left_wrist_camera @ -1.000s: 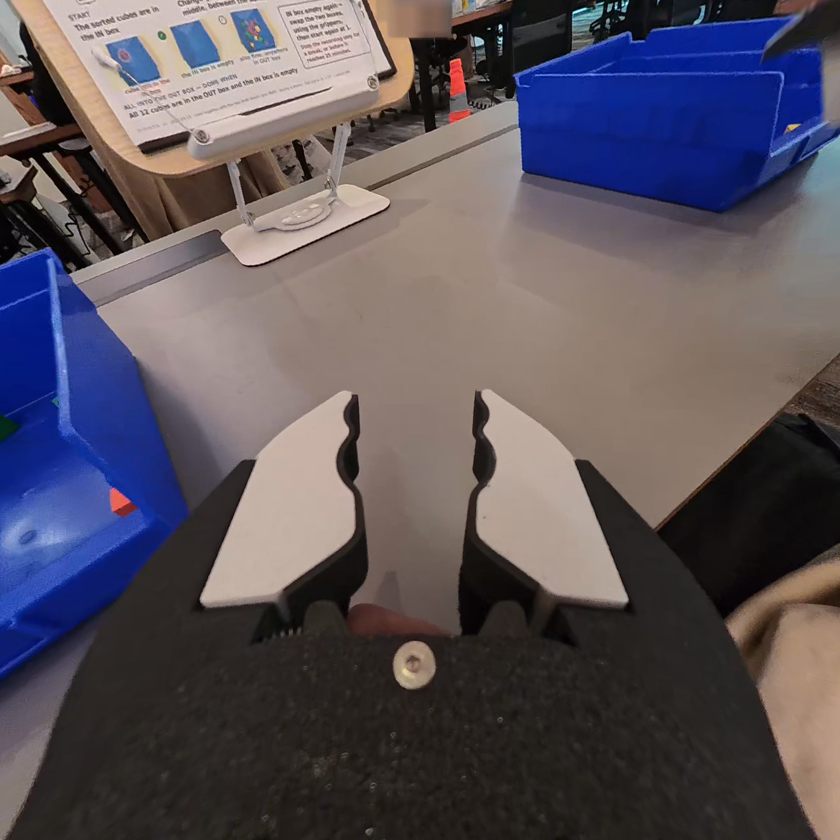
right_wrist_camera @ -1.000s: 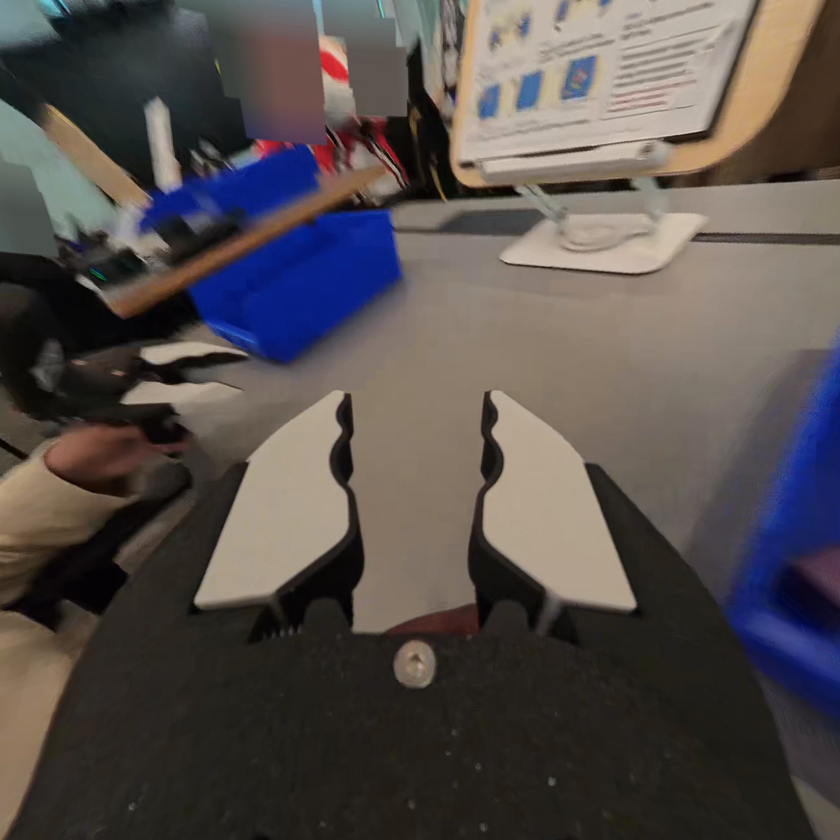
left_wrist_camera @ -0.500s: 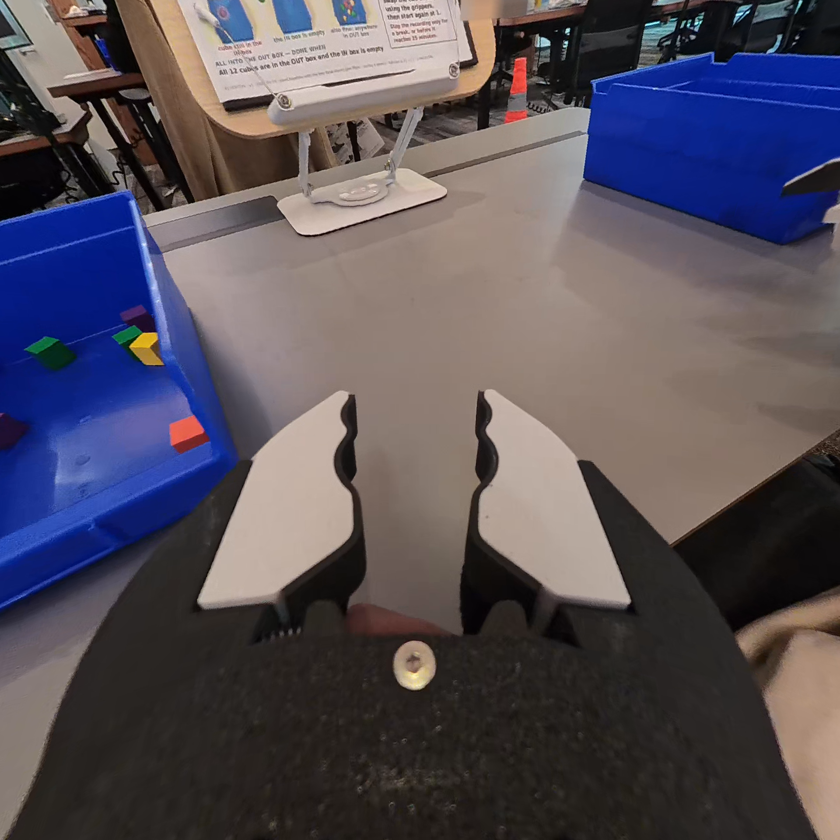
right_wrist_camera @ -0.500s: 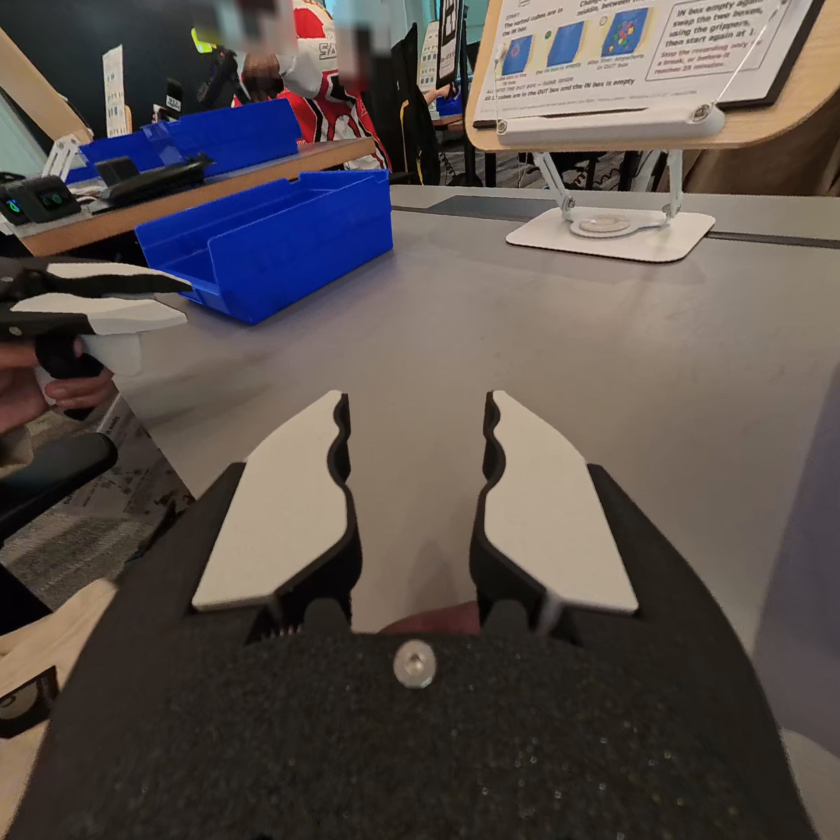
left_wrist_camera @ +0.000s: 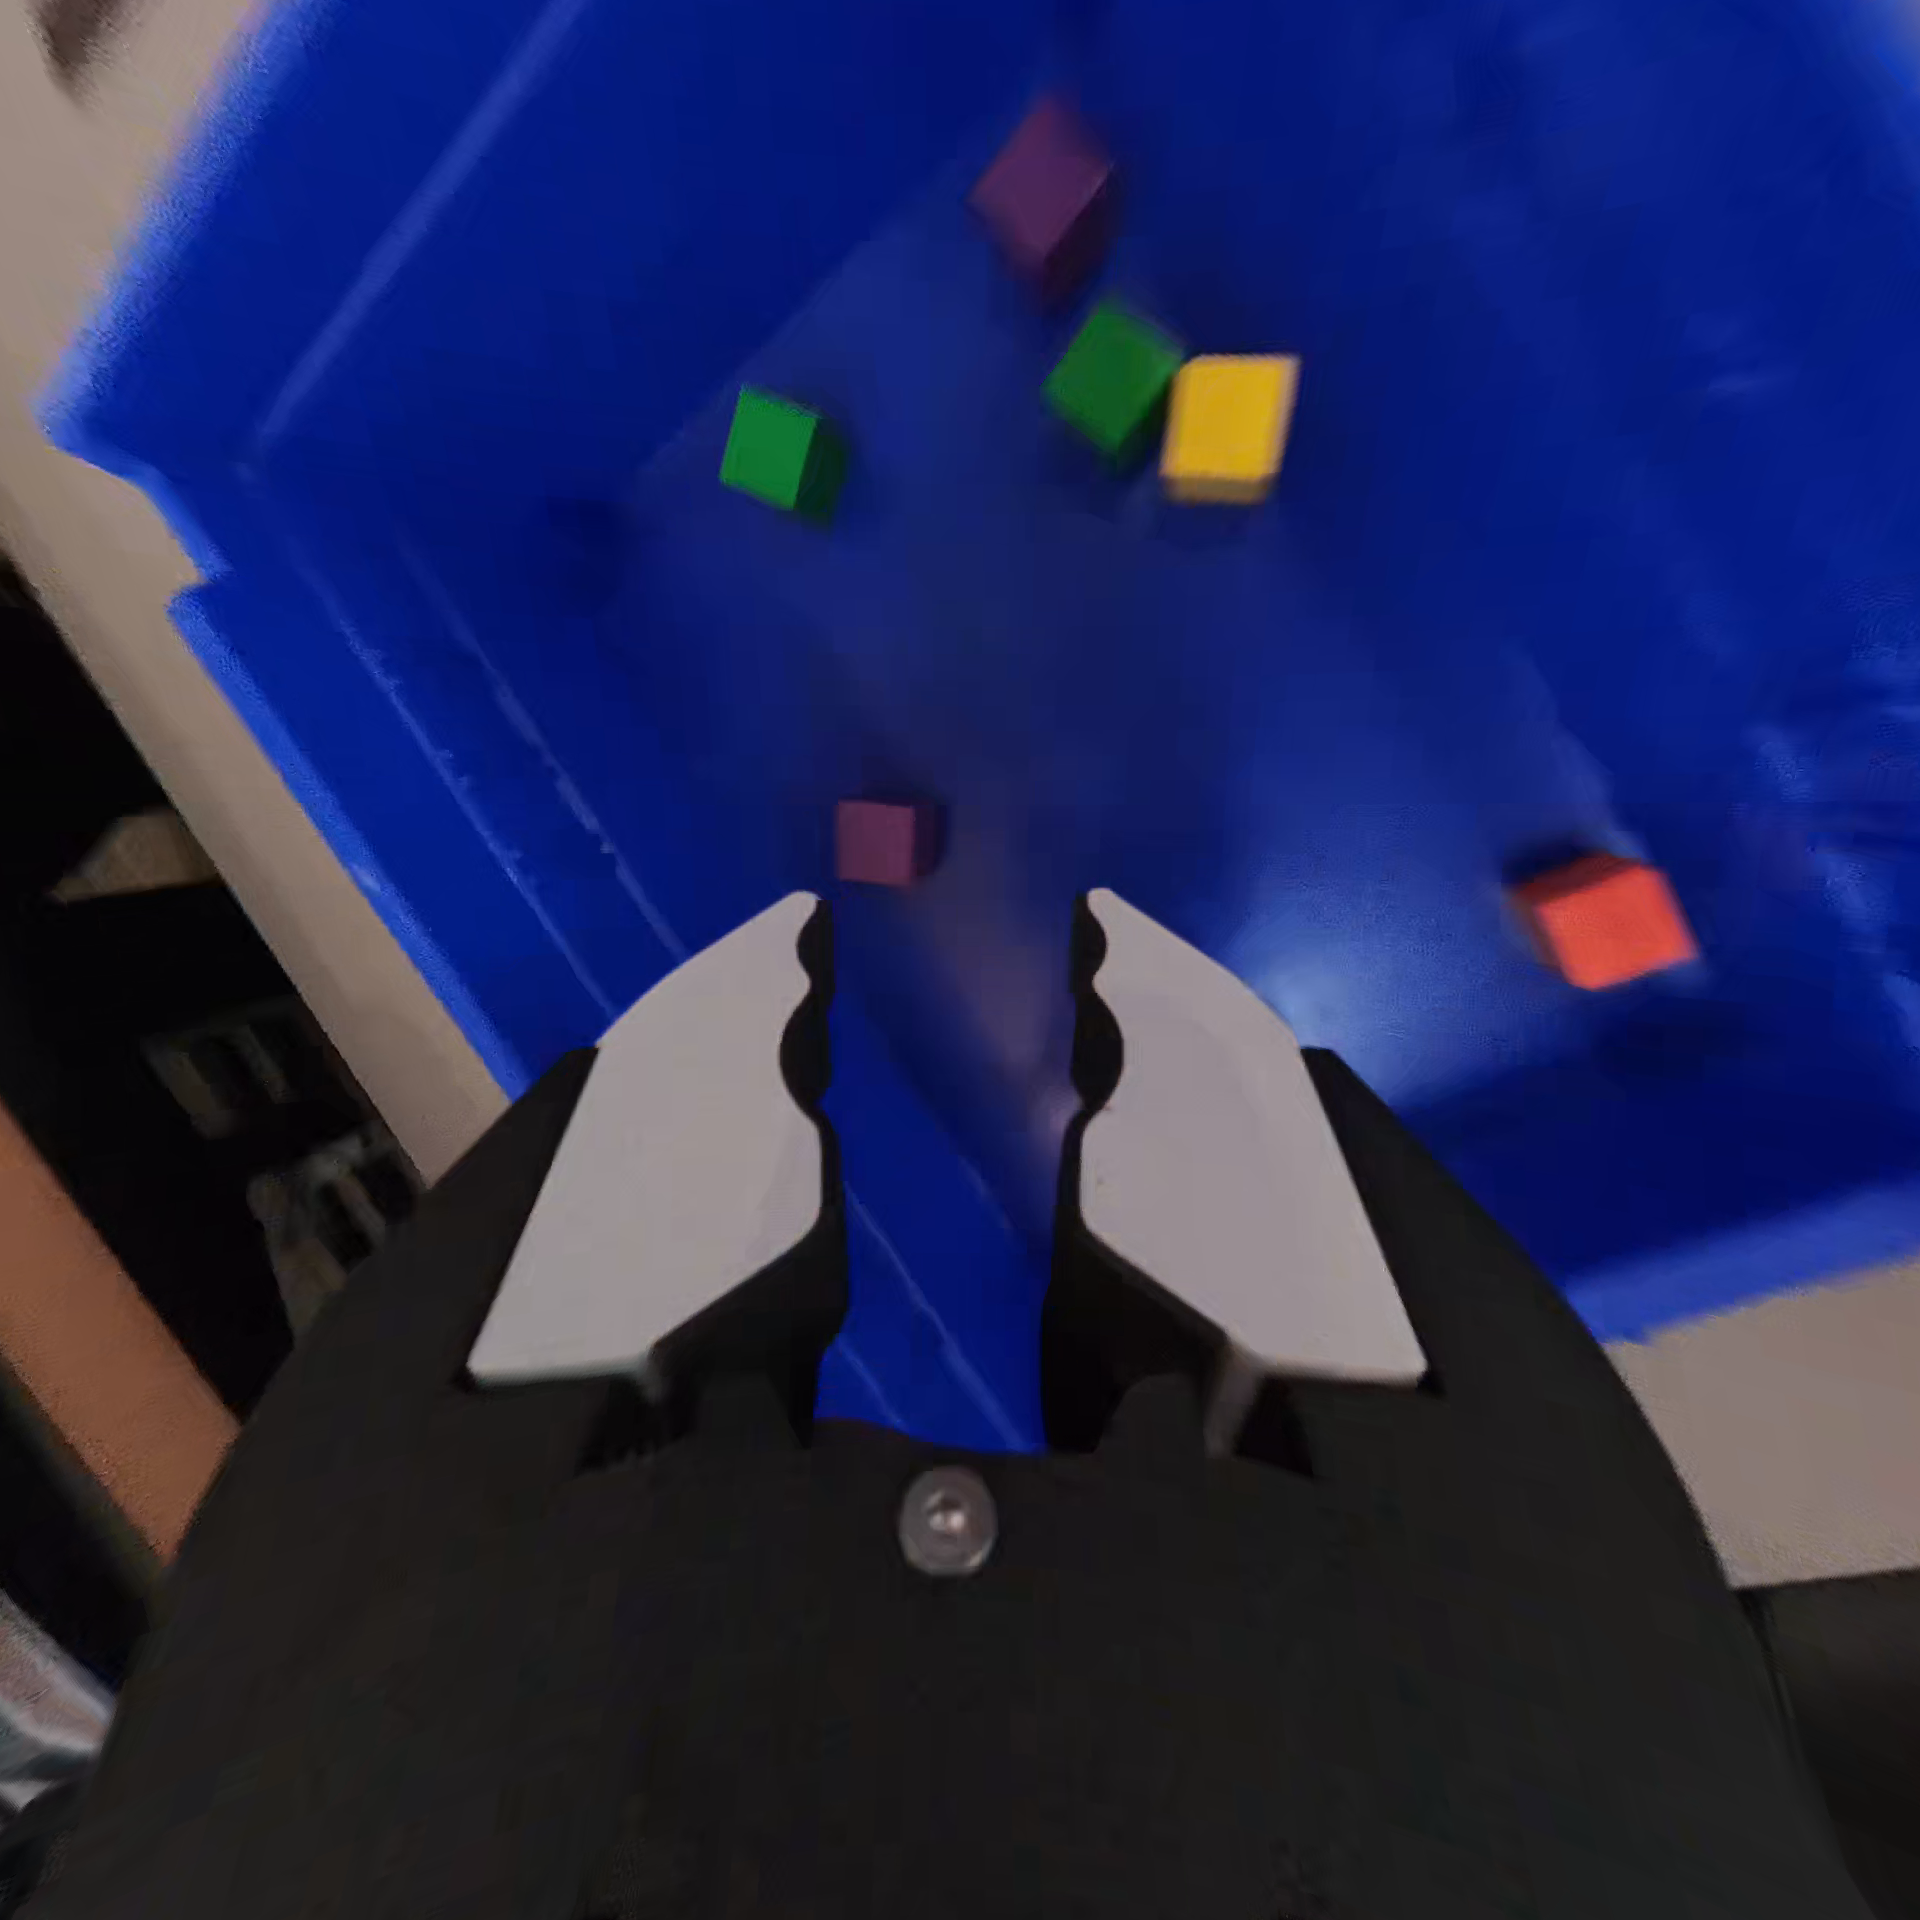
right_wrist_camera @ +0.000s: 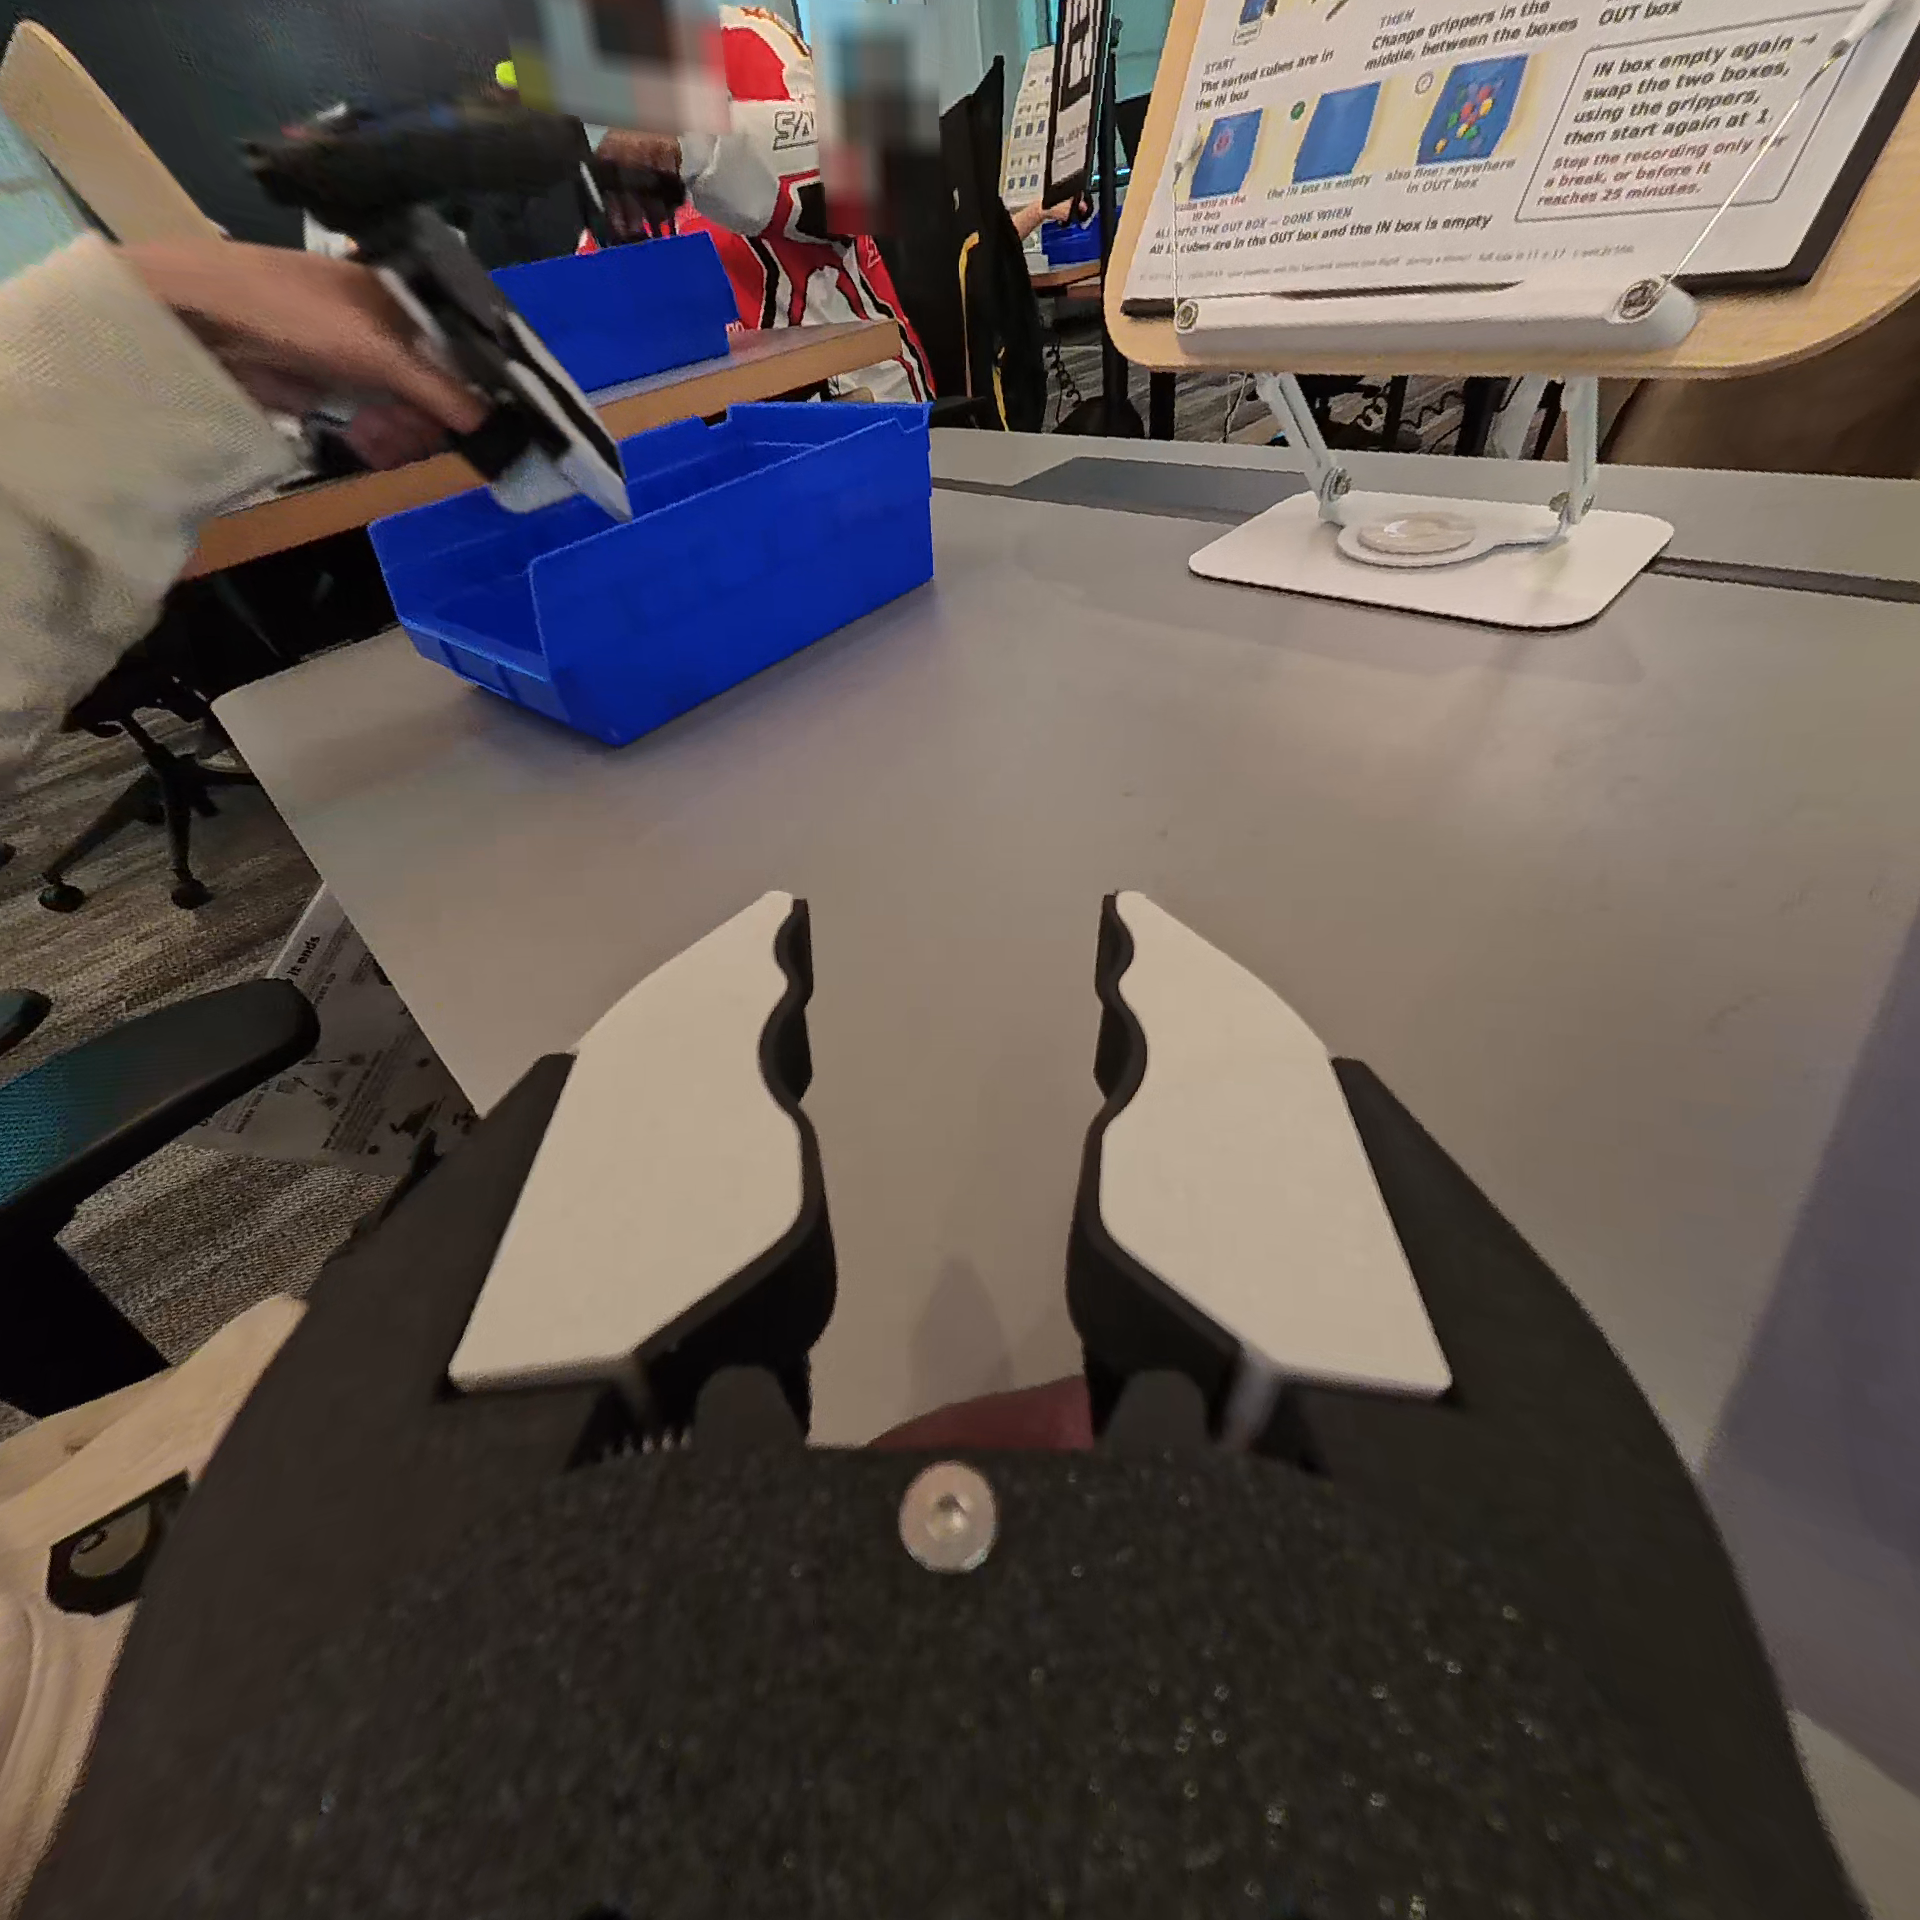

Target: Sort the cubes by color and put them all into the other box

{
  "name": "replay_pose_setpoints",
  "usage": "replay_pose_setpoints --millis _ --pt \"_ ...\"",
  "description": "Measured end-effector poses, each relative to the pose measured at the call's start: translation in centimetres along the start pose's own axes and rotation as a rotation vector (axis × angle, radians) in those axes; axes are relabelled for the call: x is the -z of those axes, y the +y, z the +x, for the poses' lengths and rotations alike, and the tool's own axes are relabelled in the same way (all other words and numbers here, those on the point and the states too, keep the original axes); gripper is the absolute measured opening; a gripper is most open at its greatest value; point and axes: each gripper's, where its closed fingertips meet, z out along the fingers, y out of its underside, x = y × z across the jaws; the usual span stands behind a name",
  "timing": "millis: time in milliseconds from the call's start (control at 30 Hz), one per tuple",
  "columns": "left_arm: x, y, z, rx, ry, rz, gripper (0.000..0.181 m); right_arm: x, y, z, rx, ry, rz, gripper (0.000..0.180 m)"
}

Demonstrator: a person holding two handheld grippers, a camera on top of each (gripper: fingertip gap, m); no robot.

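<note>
Grey tabletop bare between blue box and right gripper

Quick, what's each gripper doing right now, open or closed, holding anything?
Left gripper: open, holding nothing, poised over the blue box of cubes.
Right gripper: open, holding nothing, above the grey table.

Left wrist view: heavy motion blur throughout; blue box walls smeared, cube edges soft. Pale glare patch on box floor just right of left gripper. Right wrist view: sharp, evenly lit, soft overhead light; faint shadow under right gripper on table. Wide-angle bending at edges; blurred hand far left of box.
</note>
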Motion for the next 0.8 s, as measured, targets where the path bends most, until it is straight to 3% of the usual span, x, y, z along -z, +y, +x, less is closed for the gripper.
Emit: replay_pose_setpoints --millis 133,267,300,467,600,800 --pt "-5.1 1.4 -2.9 0.001 0.022 -0.239 0.041 0.4 -0.1 0.4 0.006 0.005 -0.005 0.052" --pt "-7.1 2.6 -2.4 0.028 0.055 -0.356 0.034 0.8 0.1 0.8 -0.007 0.006 -0.004 0.050" --pt "-7.4 3.0 -2.1 0.026 0.062 -0.379 0.024 0.8 0.1 0.9 -0.011 0.004 -0.006 0.050" --pt "-6.8 2.9 -1.1 0.021 0.086 -0.352 0.023 0.8 0.5 1.0 -0.020 -0.004 -0.022 0.049" --pt "-3.2 0.4 -0.6 0.011 0.030 -0.106 0.022 0.9 0.0 0.8 -0.005 0.001 -0.010 0.048" --pt "9.0 -3.8 6.7 0.014 0.079 0.650 0.022 1.3 -0.4 1.8 0.009 0.040 0.003 0.046"
